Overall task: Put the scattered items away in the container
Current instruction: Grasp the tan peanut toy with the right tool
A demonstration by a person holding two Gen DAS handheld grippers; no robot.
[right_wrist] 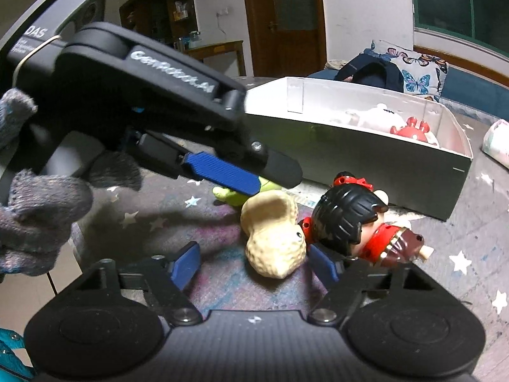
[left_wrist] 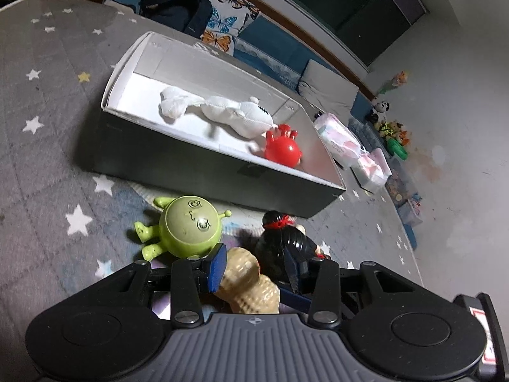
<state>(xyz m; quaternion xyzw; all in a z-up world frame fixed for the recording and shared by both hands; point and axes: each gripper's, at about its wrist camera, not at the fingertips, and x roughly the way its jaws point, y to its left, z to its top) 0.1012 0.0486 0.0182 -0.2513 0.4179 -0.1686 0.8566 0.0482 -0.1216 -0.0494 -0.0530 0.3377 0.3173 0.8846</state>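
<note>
Peanut toy (left_wrist: 248, 286) (right_wrist: 273, 238): lying on the grey star-printed cover, outside the container, just beside the doll.
Doll (left_wrist: 283, 245) (right_wrist: 346, 219), black hair, red band: lying on its side near the container's dark outer wall.
Green round-headed toy (left_wrist: 187, 229): lying beside the peanut, also outside.
Container (left_wrist: 191, 159) (right_wrist: 381, 165), long open white-lined box: holding a white plush (left_wrist: 229, 111) and a red knobbed toy (left_wrist: 281, 148).
Left claw (left_wrist: 256, 261): standing apart over the peanut, one pad touching it, the other beside the doll; being gripped by a grey knitted glove (right_wrist: 31, 222).
Right claw (right_wrist: 253, 261): standing apart, straddling the peanut; right pad touching or nearly touching it, left pad staying clear.
</note>
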